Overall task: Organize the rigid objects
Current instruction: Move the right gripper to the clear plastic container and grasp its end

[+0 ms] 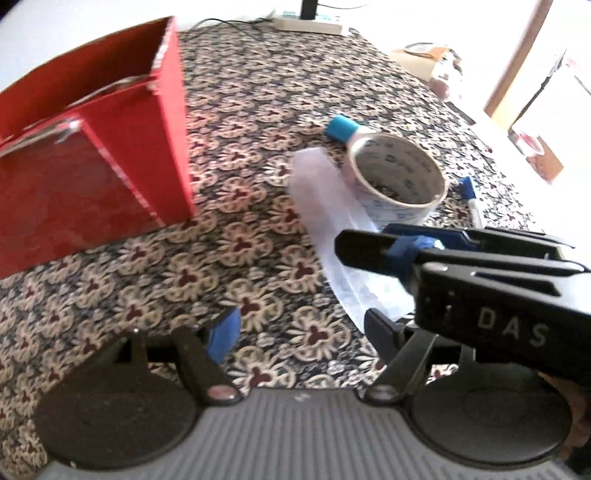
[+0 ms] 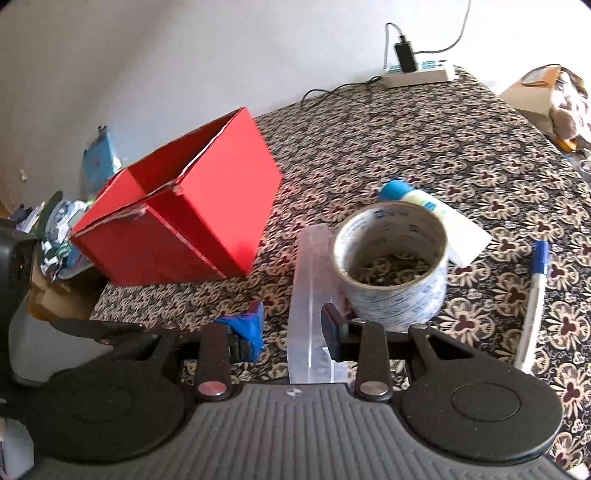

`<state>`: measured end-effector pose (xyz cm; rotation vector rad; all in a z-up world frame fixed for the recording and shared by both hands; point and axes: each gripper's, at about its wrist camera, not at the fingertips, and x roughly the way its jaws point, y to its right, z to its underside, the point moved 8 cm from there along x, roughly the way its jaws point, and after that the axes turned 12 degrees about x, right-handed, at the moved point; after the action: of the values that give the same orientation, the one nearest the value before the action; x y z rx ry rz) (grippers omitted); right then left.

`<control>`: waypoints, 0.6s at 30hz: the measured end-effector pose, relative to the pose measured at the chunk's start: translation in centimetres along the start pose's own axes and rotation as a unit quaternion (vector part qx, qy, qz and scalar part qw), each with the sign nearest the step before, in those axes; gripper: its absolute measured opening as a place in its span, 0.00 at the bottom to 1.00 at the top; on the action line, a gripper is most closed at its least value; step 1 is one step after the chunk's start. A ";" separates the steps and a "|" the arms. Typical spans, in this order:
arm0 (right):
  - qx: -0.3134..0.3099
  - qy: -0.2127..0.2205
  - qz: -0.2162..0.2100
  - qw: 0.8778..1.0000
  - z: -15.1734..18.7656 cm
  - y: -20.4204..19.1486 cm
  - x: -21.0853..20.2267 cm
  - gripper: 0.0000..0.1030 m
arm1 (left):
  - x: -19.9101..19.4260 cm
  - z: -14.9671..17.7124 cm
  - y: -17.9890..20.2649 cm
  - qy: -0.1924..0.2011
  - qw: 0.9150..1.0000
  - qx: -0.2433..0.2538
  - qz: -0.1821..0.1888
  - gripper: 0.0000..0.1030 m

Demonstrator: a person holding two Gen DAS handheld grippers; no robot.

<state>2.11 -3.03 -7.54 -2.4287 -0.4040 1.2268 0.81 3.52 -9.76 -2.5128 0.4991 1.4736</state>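
An open-topped red box (image 1: 92,147) (image 2: 192,229) stands on the patterned tablecloth. Right of it lies a clear plastic strip (image 1: 332,206) (image 2: 310,266), and a tape roll (image 1: 395,177) (image 2: 395,295) stands upright against it. A blue-capped tube (image 1: 341,127) (image 2: 417,199) lies behind the roll and a blue-capped pen (image 1: 472,199) (image 2: 535,295) to its right. My left gripper (image 1: 301,332) is open over bare cloth near the box. My right gripper (image 2: 293,332) is open just above the strip's near end, which passes between its fingers (image 1: 369,253) with a gap on the left side.
A white power strip (image 2: 417,75) (image 1: 310,24) with a plugged charger lies at the table's far edge. Cardboard boxes (image 2: 535,96) sit past the far right corner. Left of the table edge, clothes and clutter (image 2: 62,236) lie on the floor.
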 end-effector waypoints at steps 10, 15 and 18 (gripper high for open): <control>0.031 0.000 0.010 0.999 -0.5 1.3 0.2 0.17 | 1.8 -1.0 0.9 -0.009 0.999 0.021 0.030 0.75; 0.048 -0.016 0.021 0.998 -0.4 2.2 1.3 0.18 | 2.4 -1.2 0.9 -0.011 0.998 0.016 0.052 0.75; 0.065 -0.023 0.012 0.998 -0.5 2.3 1.8 0.18 | 2.6 -1.1 0.7 -0.011 0.998 0.015 0.064 0.75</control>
<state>3.75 -4.43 -9.58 -2.3059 -0.3001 1.2797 2.61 2.04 -11.44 -2.4801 0.6840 1.5229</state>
